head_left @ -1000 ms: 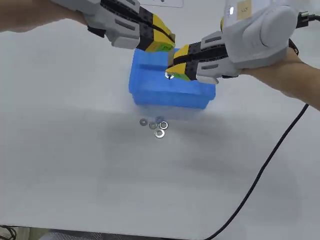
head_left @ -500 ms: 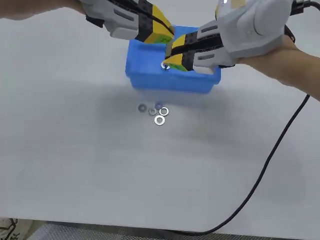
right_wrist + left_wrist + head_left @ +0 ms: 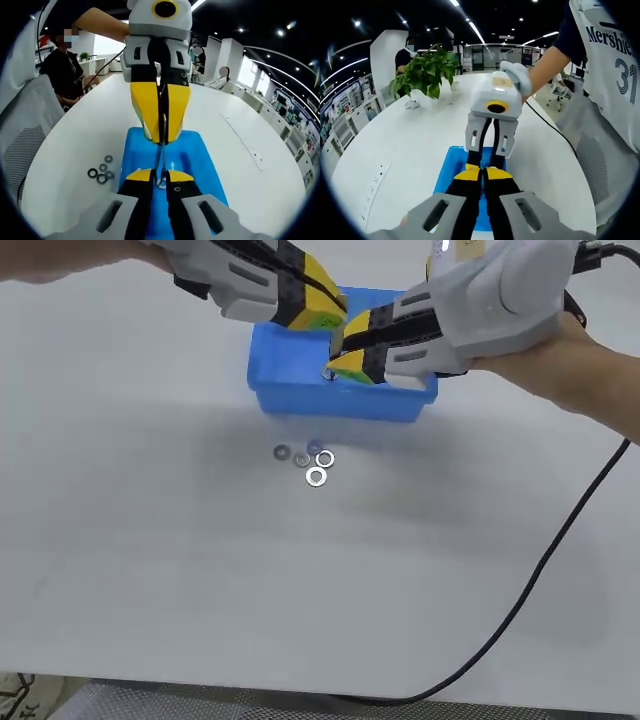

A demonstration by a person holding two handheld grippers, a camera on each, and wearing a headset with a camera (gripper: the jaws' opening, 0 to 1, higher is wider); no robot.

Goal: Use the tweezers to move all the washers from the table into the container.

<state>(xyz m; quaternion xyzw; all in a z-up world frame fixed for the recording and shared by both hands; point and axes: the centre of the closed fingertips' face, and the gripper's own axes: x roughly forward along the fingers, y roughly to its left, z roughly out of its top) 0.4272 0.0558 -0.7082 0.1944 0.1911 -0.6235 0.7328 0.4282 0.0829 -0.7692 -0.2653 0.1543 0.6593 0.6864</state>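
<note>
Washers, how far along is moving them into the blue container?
Done: the container's contents are hidden, so cannot tell. In hand: metal tweezers in the left gripper hold one silver washer over the blue plastic container. Left: several loose washers on the white table.

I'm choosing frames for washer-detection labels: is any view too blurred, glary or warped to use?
Head view: soft even light, only a faint shadow in front of the container, no glare, slightly soft overall. Right gripper view: washers crisp, strong fisheye bending toward the edges. Left gripper view: same bending, ceiling lights show as bright streaks, table free of glare.
</note>
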